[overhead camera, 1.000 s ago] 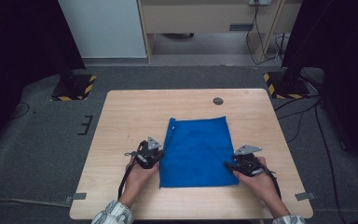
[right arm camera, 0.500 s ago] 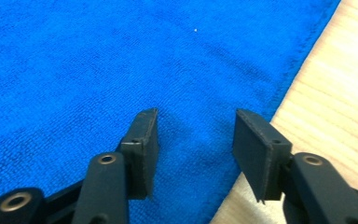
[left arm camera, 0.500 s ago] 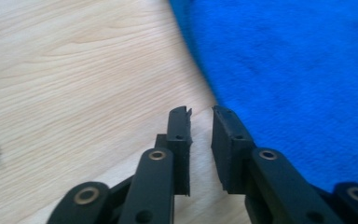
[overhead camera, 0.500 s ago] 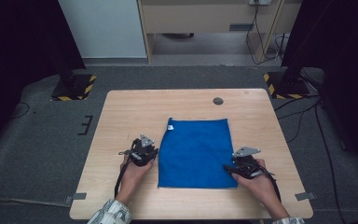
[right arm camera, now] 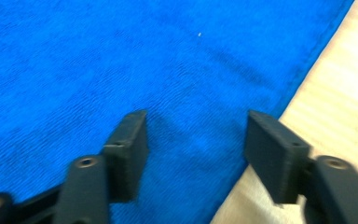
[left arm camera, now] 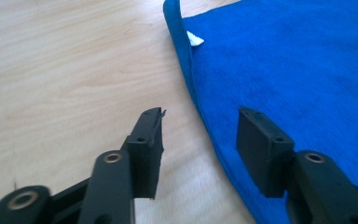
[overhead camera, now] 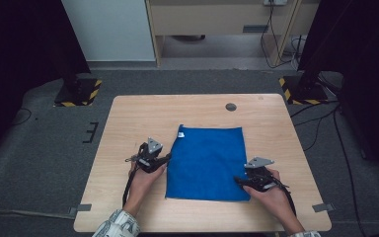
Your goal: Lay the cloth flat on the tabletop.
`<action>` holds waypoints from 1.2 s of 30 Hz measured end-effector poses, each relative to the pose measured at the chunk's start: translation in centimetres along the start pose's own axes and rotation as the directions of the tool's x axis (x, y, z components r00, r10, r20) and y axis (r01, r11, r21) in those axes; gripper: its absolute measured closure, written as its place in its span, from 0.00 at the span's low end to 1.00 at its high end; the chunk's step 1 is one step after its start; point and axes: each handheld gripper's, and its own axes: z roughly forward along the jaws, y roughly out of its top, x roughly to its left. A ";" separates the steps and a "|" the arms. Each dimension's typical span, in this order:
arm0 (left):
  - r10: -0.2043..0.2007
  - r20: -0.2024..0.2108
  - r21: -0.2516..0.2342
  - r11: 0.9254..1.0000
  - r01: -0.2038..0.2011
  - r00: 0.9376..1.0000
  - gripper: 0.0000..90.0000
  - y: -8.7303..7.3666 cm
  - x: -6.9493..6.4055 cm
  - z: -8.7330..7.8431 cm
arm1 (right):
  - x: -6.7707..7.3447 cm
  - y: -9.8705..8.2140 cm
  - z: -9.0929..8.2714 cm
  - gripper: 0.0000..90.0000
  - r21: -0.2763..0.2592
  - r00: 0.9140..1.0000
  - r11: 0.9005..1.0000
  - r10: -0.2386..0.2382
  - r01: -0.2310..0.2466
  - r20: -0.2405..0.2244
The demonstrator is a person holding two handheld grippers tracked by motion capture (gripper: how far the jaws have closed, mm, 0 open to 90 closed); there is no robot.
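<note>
a blue cloth [overhead camera: 206, 163] lies flat on the table [overhead camera: 128, 118], folded, in the middle and nearer the near edge, its bottom hem short of that edge. a small white tag [left arm camera: 195, 39] shows at the fold on its left side. the left gripper [overhead camera: 164, 159] sits at the cloth's left edge; its jaws have just been opening and stand released, straddling the hem, one over bare wood, one over cloth, pinching nothing. the right gripper [overhead camera: 238, 180] lies at the cloth's near right corner; its jaws have just been opening too, apart above the cloth's edge, gripping nothing. a dark round mark [overhead camera: 231, 106] sits near the far edge.
</note>
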 end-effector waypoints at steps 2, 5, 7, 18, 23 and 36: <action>-0.005 -0.003 0.002 1.000 0.005 1.000 0.49 0.6 0.2 0.7 | 0.1 0.2 0.3 0.33 -0.021 1.000 1.000 -0.003 0.003 0.008; -0.011 -0.005 0.014 1.000 0.011 1.000 0.46 1.4 0.5 1.9 | 0.3 0.6 0.5 0.30 -0.039 1.000 0.999 -0.015 0.016 0.021; -0.009 -0.009 0.025 1.000 0.009 1.000 0.45 1.8 0.7 2.7 | 0.5 0.8 0.6 0.29 -0.053 0.999 0.998 -0.026 0.028 0.025; -0.066 -0.074 0.062 0.996 0.070 0.995 0.47 2.2 2.5 5.9 | 1.7 2.0 0.0 0.26 -0.130 1.000 0.991 -0.024 0.023 -0.008; -0.097 -0.078 0.073 0.992 0.103 0.992 0.47 2.2 3.4 6.2 | 3.7 3.6 0.3 0.23 -0.174 0.996 0.984 -0.049 0.036 -0.069; -0.059 0.036 0.014 0.998 0.058 0.998 0.31 3.6 3.3 3.7 | 9.2 7.1 4.4 0.15 -0.101 0.972 0.985 -0.154 0.137 -0.179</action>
